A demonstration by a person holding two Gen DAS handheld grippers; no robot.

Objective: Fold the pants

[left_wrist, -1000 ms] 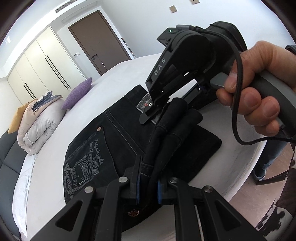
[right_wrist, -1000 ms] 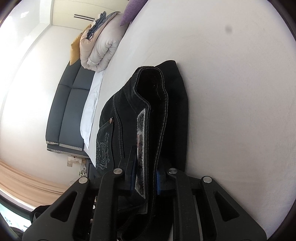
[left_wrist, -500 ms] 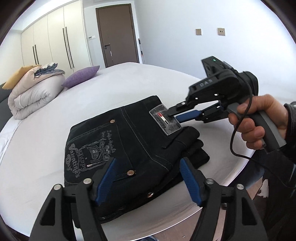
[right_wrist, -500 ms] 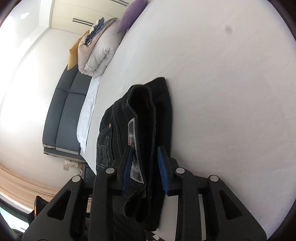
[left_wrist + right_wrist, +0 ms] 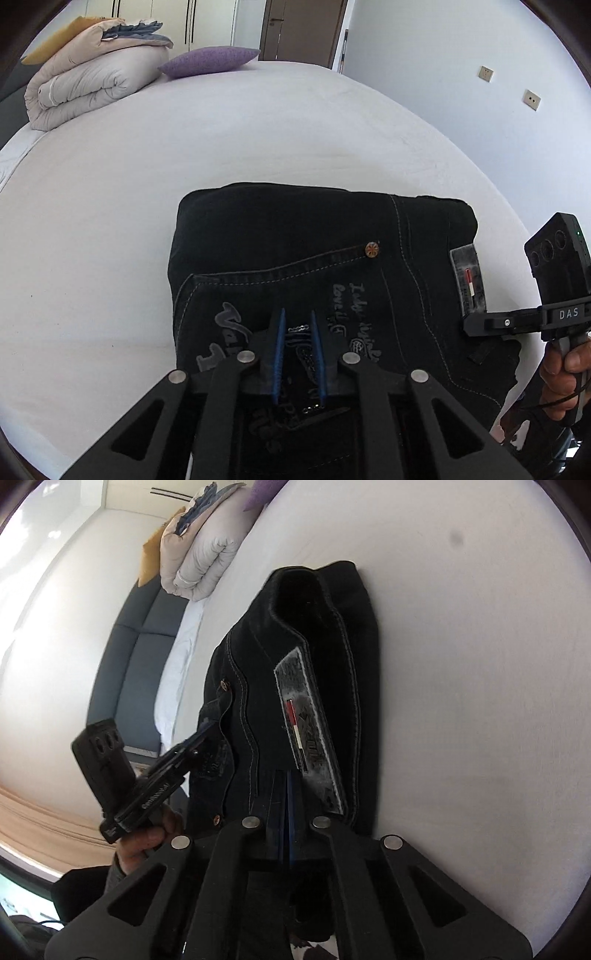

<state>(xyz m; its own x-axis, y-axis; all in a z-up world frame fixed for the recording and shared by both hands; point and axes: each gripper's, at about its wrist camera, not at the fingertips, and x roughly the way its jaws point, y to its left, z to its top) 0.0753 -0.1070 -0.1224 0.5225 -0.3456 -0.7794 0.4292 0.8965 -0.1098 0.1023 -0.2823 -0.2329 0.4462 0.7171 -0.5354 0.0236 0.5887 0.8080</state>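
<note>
Black pants (image 5: 295,258) lie folded in a thick stack on the white bed (image 5: 184,147), back pocket print and grey waistband label (image 5: 469,280) facing up. My left gripper (image 5: 298,325) hovers over the printed pocket with its blue pads a narrow gap apart and nothing between them. My right gripper (image 5: 283,779) is shut with nothing in it, its tips at the waistband edge beside the label (image 5: 306,720). It shows in the left wrist view (image 5: 476,325) at the stack's right side. The pants also show in the right wrist view (image 5: 314,635).
A rolled duvet (image 5: 92,81) and a purple pillow (image 5: 210,61) sit at the far end of the bed. A dark headboard (image 5: 133,657) runs along the bed's far side. The bed's near edge lies just below the pants. A door and wardrobes stand behind.
Both grippers have let go of the pants, which now lie flat. The left gripper opened wide, then narrowed and moved over the pocket. The right gripper closed empty at the waistband.
</note>
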